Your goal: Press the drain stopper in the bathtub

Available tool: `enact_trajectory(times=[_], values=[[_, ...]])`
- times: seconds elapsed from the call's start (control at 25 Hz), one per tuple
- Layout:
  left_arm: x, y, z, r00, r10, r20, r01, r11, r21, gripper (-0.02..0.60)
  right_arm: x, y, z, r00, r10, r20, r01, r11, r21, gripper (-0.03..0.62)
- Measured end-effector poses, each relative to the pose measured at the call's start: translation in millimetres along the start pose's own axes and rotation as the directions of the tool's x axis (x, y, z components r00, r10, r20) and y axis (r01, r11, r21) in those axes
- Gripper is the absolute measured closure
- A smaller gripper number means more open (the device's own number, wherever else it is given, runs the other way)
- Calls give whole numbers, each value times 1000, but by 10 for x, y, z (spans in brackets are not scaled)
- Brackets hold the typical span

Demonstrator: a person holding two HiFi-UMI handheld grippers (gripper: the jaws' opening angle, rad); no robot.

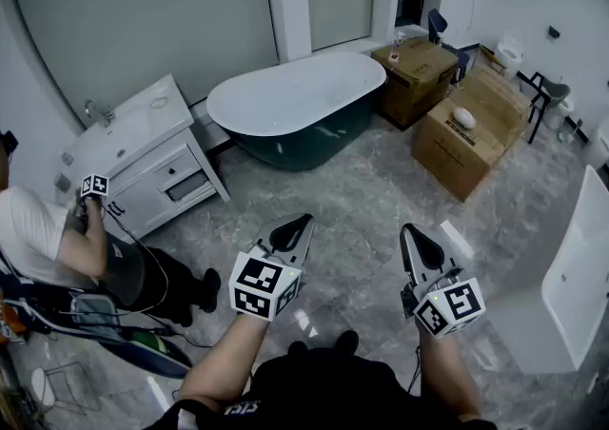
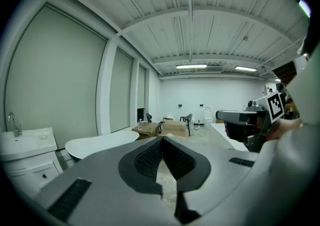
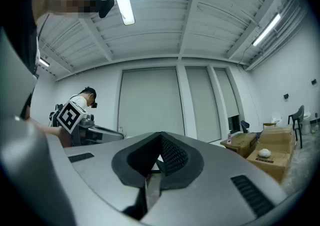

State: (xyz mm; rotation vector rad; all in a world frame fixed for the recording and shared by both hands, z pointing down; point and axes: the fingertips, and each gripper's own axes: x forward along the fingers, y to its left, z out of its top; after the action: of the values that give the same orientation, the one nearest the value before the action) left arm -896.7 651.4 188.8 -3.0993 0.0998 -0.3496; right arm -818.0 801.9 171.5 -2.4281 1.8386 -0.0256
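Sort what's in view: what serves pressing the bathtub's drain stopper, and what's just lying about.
For the job: bathtub, left gripper and right gripper, both shut and empty; the stopper itself doesn't show.

Just lying about: sink cabinet, cardboard boxes, second person beside the cabinet.

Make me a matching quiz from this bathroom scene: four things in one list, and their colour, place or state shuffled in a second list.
1. bathtub
2. vanity cabinet
3. cardboard boxes
4. left gripper

A. brown, right of the tub
B. jaws together, holding nothing
C. dark green outside, white inside
D. white, left of the tub

Pairs: 1-C, 2-D, 3-A, 4-B
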Motion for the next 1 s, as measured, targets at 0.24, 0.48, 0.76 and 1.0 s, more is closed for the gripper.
enact_trajectory(times=[0.24, 0.48, 0.76, 1.0], values=[[254, -151, 75, 1000, 0, -3, 0, 1000, -1, 568, -57, -307, 49, 1000, 1, 13, -1, 1000, 9, 583], [532, -287, 153, 1000, 1, 0, -1, 1000, -8, 568, -135, -628, 97, 999, 1, 37, -2, 1000, 23, 583], [841, -479, 286, 1000, -9, 16, 9, 1000, -5, 568, -180, -965, 119, 999, 6, 40, -9, 998, 57, 580], [1029, -393, 341, 1000, -18, 21, 18, 1000, -2, 568, -29, -991, 59, 999, 33, 15, -35, 996, 79, 580]])
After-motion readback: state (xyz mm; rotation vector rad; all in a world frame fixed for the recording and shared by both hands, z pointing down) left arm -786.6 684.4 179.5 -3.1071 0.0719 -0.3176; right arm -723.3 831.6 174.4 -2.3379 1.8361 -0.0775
